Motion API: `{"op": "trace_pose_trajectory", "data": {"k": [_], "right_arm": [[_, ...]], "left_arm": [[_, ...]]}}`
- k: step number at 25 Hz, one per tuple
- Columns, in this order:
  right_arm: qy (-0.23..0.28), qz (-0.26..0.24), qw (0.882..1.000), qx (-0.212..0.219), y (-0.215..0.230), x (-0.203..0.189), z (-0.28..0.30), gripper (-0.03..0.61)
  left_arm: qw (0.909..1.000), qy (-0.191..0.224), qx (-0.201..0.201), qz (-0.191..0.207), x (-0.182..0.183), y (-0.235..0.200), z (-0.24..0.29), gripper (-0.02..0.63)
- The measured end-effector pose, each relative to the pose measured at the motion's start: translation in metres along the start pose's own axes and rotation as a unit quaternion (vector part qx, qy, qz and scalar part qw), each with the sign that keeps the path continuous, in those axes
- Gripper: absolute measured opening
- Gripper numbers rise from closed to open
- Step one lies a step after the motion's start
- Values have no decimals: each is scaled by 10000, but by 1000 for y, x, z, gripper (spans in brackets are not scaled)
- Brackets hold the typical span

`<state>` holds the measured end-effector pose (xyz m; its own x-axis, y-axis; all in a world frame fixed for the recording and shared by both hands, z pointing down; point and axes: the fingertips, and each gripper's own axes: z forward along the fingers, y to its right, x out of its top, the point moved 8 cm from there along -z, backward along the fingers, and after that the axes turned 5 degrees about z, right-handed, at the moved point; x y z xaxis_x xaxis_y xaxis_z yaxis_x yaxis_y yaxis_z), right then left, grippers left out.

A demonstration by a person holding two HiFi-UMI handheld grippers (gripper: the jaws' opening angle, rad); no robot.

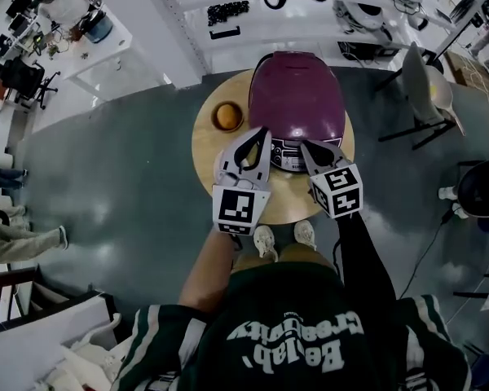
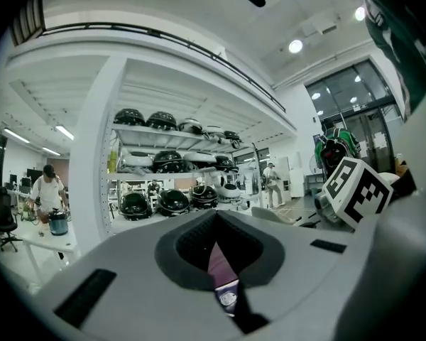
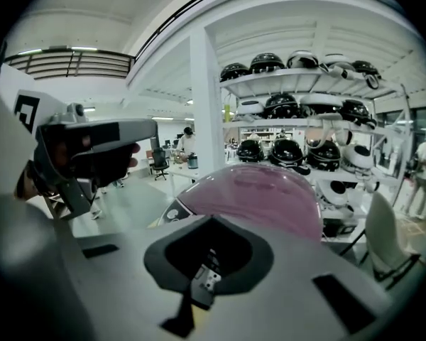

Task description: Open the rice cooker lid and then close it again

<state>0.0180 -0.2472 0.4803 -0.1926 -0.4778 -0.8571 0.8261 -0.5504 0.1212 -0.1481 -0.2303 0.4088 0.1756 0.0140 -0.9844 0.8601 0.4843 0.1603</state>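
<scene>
Left gripper point(image 1: 263, 133), right gripper point(image 1: 305, 147): fingers closed, empty; I judge the lid point(image 1: 297, 94) rigid, slick; take its front edge.

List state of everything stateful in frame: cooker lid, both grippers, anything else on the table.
rice cooker lid: closed, down on the body.
left gripper: shut, nothing between the jaws, by the cooker's front panel.
right gripper: shut, empty, by the front panel.
small round dish: upright on the table, left of the cooker; contents can't be made out.
</scene>
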Motion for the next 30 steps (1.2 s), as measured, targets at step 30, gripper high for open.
{"op": "trace_pose_trajectory", "data": {"k": [30], "right_arm": [[-250,431,9987,85,3,-5,7,3]], "left_arm": [[10000,-32,-78,4,5,3,5,-2]]}}
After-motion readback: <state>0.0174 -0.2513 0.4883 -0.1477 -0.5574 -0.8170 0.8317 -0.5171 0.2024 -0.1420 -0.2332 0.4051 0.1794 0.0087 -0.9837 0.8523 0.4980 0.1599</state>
